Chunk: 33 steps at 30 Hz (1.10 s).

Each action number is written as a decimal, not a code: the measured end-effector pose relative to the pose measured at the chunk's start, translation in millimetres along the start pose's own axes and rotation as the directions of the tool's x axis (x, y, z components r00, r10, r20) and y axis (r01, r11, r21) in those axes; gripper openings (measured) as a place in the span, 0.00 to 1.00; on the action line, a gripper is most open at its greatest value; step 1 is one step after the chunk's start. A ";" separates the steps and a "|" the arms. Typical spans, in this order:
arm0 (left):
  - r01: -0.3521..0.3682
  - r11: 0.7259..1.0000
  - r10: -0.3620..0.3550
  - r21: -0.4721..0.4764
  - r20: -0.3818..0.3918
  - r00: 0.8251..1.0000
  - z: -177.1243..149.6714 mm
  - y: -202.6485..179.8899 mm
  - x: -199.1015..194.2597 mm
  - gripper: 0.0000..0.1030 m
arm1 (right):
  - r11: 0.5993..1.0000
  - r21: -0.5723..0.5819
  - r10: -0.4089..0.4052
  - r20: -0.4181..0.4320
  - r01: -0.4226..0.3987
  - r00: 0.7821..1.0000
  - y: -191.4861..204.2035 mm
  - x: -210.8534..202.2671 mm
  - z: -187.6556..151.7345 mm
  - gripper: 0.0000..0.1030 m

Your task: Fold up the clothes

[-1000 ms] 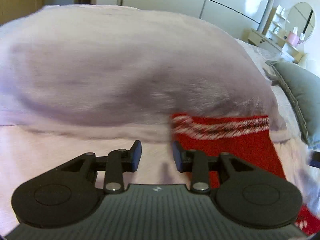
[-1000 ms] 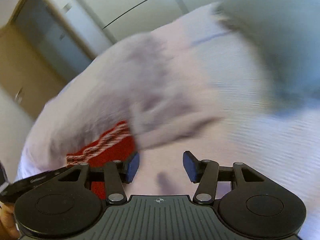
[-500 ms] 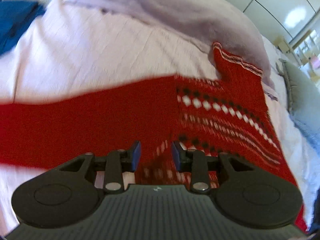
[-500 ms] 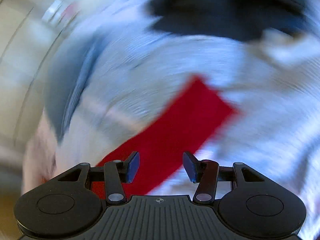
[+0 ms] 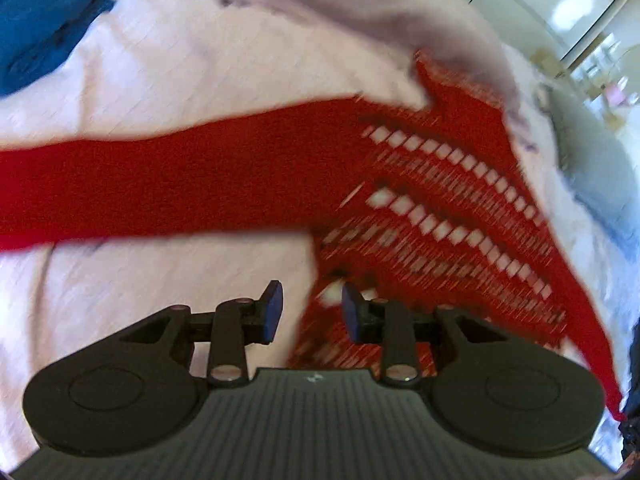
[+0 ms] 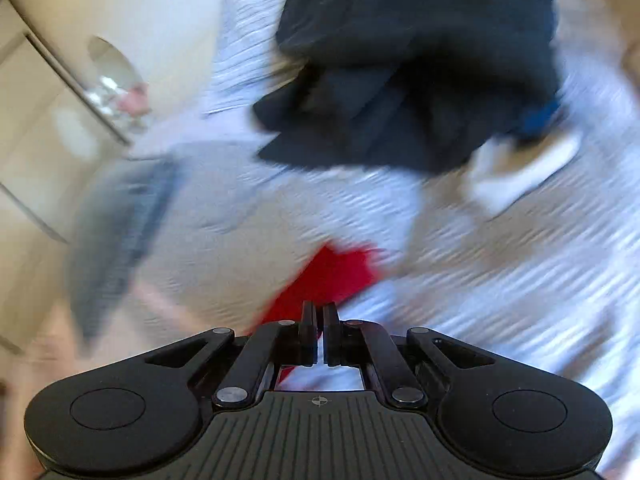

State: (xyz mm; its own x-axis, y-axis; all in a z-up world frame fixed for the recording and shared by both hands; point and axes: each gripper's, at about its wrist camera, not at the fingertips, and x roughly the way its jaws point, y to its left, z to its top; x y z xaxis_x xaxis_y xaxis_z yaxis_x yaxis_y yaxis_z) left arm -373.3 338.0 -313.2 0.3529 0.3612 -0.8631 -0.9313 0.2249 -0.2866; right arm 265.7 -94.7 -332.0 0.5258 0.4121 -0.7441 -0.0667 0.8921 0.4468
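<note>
- Since half a second ago, the right gripper (image 6: 319, 334) has drawn its fingers nearly together, with red cloth between and just beyond the tips; motion blur hides whether it is truly clamped.
- Left gripper (image 5: 312, 312) hovers with its blue-padded fingers (image 5: 273, 307) wide apart, gripping nothing, above the near edge of the red knitted sweater with white diamond bands (image 5: 440, 200).
- That sweater lies spread on the pale pink bedspread (image 5: 180, 60), one plain red sleeve (image 5: 140, 188) stretched out to the left.
- Its far edge runs under a lilac fleecy blanket (image 5: 360, 12).
- A blue garment (image 5: 36, 28) sits at the top left corner.
- In the right wrist view, a dark navy heap of clothing (image 6: 420, 60) lies farther up the bed, a grey pillow (image 6: 120, 220) to the left.
</note>
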 end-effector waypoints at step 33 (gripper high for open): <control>0.198 0.975 -0.215 -0.104 -0.197 0.957 -154.9 93.1 -72.0 0.04 | 0.737 -0.563 0.067 -0.491 -0.375 0.869 -20.0 -196.9 -284.1 0.56</control>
State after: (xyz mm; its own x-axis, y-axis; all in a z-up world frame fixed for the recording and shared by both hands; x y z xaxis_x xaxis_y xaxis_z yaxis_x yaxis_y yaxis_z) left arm -499.5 192.8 -342.1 0.5200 0.1189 -0.8458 -0.8474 0.1965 -0.4934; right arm -77.4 -141.1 -335.5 0.0362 0.5083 -0.8604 -0.7237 0.6071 0.3282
